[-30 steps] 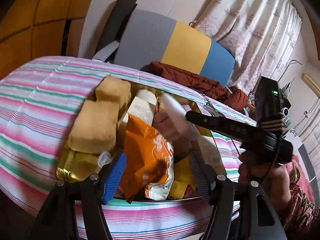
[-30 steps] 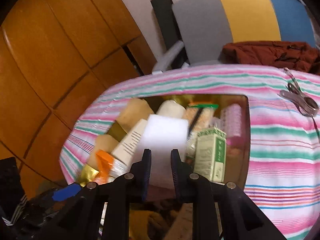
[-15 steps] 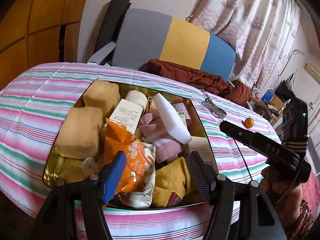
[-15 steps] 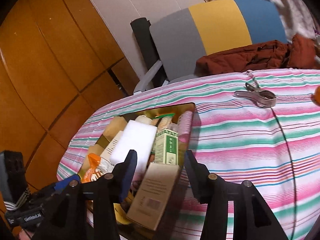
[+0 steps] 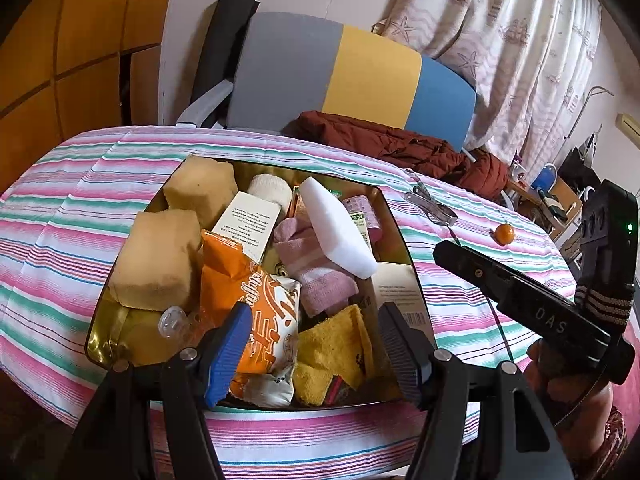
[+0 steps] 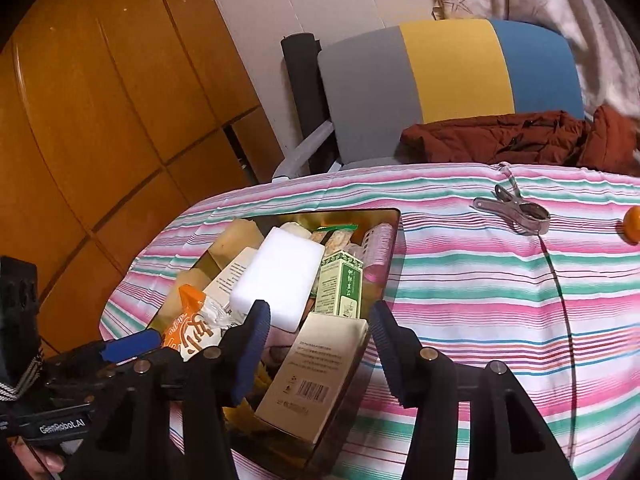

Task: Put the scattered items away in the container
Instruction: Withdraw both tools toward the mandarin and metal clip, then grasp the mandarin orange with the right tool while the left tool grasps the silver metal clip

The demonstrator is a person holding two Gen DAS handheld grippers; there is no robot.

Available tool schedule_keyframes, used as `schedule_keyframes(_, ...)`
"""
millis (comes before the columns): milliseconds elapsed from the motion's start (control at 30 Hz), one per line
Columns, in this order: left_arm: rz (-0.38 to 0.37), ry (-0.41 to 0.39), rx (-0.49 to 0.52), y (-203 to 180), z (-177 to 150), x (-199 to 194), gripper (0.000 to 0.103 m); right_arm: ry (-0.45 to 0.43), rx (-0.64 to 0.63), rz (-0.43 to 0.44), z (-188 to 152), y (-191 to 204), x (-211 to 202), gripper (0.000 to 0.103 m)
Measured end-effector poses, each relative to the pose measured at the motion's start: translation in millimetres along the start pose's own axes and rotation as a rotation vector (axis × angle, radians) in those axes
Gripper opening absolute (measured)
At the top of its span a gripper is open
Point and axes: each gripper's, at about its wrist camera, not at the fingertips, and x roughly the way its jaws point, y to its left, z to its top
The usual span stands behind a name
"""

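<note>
A gold tray (image 5: 394, 216) (image 6: 394, 236) on the striped table holds several items. A white foam block (image 5: 336, 228) (image 6: 280, 276) lies on top, over a pink cloth (image 5: 316, 264). An orange snack bag (image 5: 256, 304) (image 6: 192, 324), tan sponges (image 5: 156, 260) and boxes (image 6: 316, 372) are also inside. A metal clip (image 5: 432, 208) (image 6: 516, 210) and a small orange (image 5: 505, 233) (image 6: 633, 222) lie on the cloth outside the tray. My left gripper (image 5: 316, 348) is open and empty above the tray's near edge. My right gripper (image 6: 316, 348) is open and empty above the tray's right end.
The table has a pink, green and white striped cloth (image 5: 60, 208) (image 6: 480, 280). A grey, yellow and blue chair (image 5: 348, 68) (image 6: 452, 80) with a red jacket (image 5: 396, 144) (image 6: 520, 140) stands behind it. Wooden panels (image 6: 100, 100) are on the left.
My right gripper opened, let go of the white foam block into the tray and drew back to the right. The left gripper pulled back a little and stayed open.
</note>
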Motion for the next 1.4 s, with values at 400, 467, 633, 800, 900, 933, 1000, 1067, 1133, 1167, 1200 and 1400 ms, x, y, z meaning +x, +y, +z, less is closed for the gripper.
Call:
schedule_keyframes(400, -0.020, 0.019, 0.059, -36.3, 5.6, 9.3, 0.066, -0.031, 0.047, -0.048, 1.8, -32.5, -14.2, 0.059)
schedule_keyframes(467, -0.027, 0.024, 0.076, -45.7, 6.9, 12.3, 0.066, -0.034, 0.070, -0.064, 1.2, -44.2, -16.4, 0.060)
schedule_keyframes(633, -0.065, 0.040, 0.137, -79.6, 13.1, 24.2, 0.066, -0.037, 0.127, -0.112, -3.1, -77.9, -22.4, 0.060)
schedule_keyframes(800, -0.117, 0.075, 0.208, -120.5, 16.4, 43.0, 0.066, -0.031, 0.194, -0.200, -11.8, -124.5, -28.4, 0.071)
schedule_keyframes(900, -0.159, 0.102, 0.241, -148.5, 21.3, 59.9, 0.066, -0.030, 0.229, -0.253, -17.0, -157.4, -31.3, 0.072)
schedule_keyframes(933, -0.174, 0.107, 0.252, -158.5, 23.6, 65.6, 0.066, -0.034, 0.241, -0.276, -17.2, -170.4, -32.8, 0.072)
schedule_keyframes(1000, -0.195, 0.112, 0.278, -176.6, 30.0, 78.6, 0.066, -0.058, 0.270, -0.321, -14.7, -198.4, -37.8, 0.072)
schedule_keyframes(1067, -0.192, 0.112, 0.294, -191.3, 37.5, 94.4, 0.066, -0.088, 0.301, -0.372, -8.4, -227.5, -43.3, 0.072)
schedule_keyframes(1133, -0.177, 0.115, 0.313, -204.3, 45.6, 113.9, 0.066, -0.125, 0.337, -0.418, 1.3, -258.1, -48.2, 0.074)
schedule_keyframes(1167, -0.163, 0.118, 0.317, -209.2, 49.8, 124.1, 0.066, -0.142, 0.356, -0.439, 7.2, -273.8, -49.7, 0.074)
schedule_keyframes(1200, -0.152, 0.118, 0.320, -213.5, 54.1, 134.7, 0.066, -0.156, 0.373, -0.456, 13.2, -287.8, -50.5, 0.075)
schedule_keyframes(1400, -0.066, 0.172, 0.274, -214.9, 76.0, 197.5, 0.066, -0.181, 0.444, -0.519, 48.7, -356.7, -38.8, 0.077)
